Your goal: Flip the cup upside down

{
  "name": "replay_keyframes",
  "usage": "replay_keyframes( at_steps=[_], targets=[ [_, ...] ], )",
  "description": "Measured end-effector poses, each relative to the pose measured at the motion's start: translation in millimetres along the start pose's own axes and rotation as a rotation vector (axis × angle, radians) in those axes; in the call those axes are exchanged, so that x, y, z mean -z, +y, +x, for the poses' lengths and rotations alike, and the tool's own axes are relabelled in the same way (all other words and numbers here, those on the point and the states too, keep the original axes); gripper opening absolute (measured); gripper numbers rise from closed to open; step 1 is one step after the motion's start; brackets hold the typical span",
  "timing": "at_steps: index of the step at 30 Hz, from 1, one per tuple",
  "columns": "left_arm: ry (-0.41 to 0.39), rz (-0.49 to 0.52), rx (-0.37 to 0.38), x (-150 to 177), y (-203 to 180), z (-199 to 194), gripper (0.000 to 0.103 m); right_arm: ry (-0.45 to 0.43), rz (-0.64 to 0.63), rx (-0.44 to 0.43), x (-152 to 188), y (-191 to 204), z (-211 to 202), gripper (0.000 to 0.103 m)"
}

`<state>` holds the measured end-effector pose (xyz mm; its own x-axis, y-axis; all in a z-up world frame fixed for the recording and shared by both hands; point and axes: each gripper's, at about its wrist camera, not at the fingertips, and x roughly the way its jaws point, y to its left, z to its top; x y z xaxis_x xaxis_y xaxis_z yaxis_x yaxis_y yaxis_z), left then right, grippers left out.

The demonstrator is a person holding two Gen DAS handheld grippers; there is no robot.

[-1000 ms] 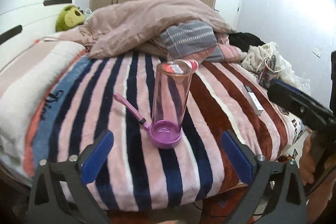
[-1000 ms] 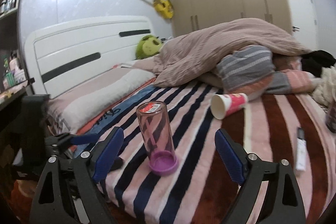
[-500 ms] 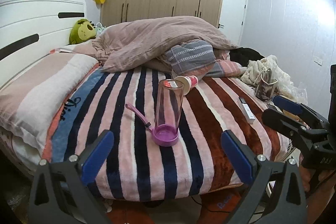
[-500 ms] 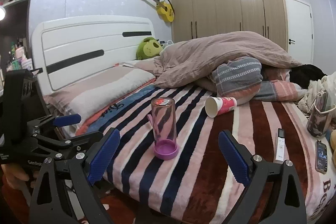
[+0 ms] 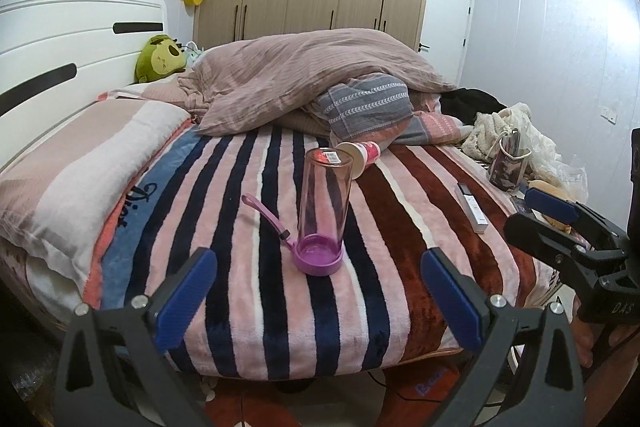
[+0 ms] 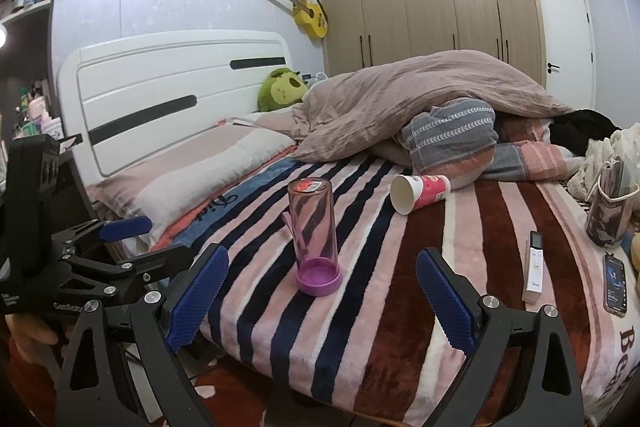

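Note:
A clear pink cup stands upside down on the striped blanket, its purple lid at the bottom and a purple strap lying to its left. It also shows in the right wrist view. My left gripper is open and empty, held off the bed's near edge, apart from the cup. My right gripper is open and empty too, off the bed edge. Each gripper shows in the other's view: the right gripper and the left gripper.
A red and white paper cup lies on its side behind the pink cup. A white remote, a phone and a mug lie on the right. Piled duvet and pillows fill the far bed; the headboard is at left.
Both grippers have drawn back from the cup and away from the bed; the cup looks smaller and more of the room shows. The cup has not moved.

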<state>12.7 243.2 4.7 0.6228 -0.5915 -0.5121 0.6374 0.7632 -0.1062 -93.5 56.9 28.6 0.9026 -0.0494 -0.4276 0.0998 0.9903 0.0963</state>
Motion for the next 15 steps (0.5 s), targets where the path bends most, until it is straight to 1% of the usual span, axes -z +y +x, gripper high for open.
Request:
replay_keyframes(
  at_steps=[15],
  targets=[
    [0.013,-0.011,-0.010,3.5,-1.3,3.2,0.102,0.017,0.007,-0.009,1.9,-1.6,5.9,0.095]
  ],
)
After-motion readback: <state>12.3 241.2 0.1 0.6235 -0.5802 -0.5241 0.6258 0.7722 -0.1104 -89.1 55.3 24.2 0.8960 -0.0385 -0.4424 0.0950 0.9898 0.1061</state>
